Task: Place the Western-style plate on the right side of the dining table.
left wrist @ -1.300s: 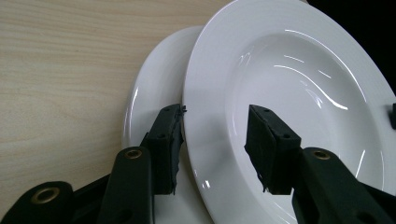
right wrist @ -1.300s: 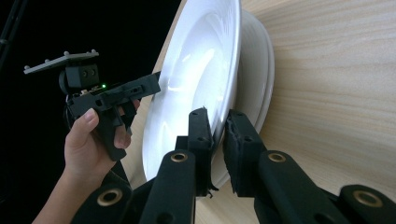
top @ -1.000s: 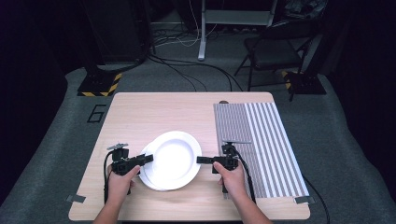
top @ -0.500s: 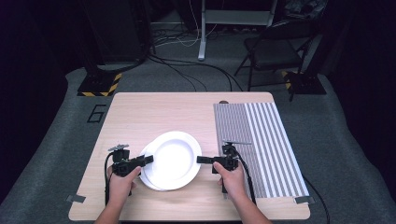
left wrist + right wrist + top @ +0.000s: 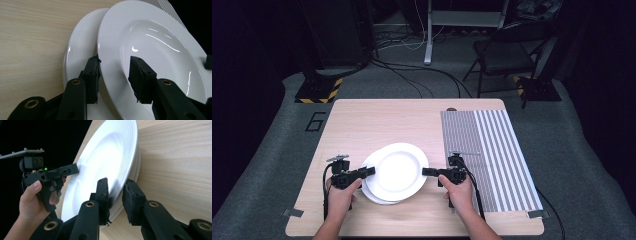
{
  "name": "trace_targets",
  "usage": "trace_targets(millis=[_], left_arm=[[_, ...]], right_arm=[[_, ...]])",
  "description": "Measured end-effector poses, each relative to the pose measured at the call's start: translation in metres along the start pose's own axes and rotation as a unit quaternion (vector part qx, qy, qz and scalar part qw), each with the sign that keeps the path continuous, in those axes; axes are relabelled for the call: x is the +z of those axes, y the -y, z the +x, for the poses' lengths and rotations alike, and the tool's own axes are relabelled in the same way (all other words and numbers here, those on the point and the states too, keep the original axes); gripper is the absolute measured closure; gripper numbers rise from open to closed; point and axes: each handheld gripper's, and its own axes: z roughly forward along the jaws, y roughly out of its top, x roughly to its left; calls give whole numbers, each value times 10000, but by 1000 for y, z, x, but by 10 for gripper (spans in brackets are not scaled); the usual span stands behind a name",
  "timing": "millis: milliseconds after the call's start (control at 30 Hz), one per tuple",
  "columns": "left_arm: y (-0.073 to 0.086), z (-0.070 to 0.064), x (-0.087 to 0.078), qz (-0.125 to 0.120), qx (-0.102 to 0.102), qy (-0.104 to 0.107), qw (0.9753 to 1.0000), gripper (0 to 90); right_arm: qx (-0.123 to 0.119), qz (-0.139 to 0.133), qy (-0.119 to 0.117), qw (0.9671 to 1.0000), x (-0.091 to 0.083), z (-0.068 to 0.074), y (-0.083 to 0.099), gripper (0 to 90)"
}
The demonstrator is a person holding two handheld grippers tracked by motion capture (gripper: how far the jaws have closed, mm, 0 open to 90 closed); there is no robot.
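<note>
High view: both grippers, left (image 5: 371,171) and right (image 5: 426,171), clamp the upper round white ceramic plate's (image 5: 397,169) rim; uneven lifting could tip it onto the lower white plate (image 5: 379,198).

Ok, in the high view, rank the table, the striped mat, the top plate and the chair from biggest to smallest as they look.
1. Table, plainly largest.
2. Striped mat.
3. Top plate and chair look about alike; the chair stands farther from the camera and is partly in shadow, so I won't rank them.

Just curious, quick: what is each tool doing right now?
Left tool: jaws straddle the top plate's rim, not clearly clamped.
Right tool: jaws straddle its opposite rim; grip cannot be told.
</note>
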Motion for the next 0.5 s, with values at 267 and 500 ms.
trace_targets(millis=[267,500], left_arm=[[0,-1,-1,-34,-37,39,10000,606],[0,-2,-2,-22,-53,5,10000,606]], right_arm=[[-454,63,456,9979,2,18,8,642],[-1009,3,988,9900,6,33,14,582]])
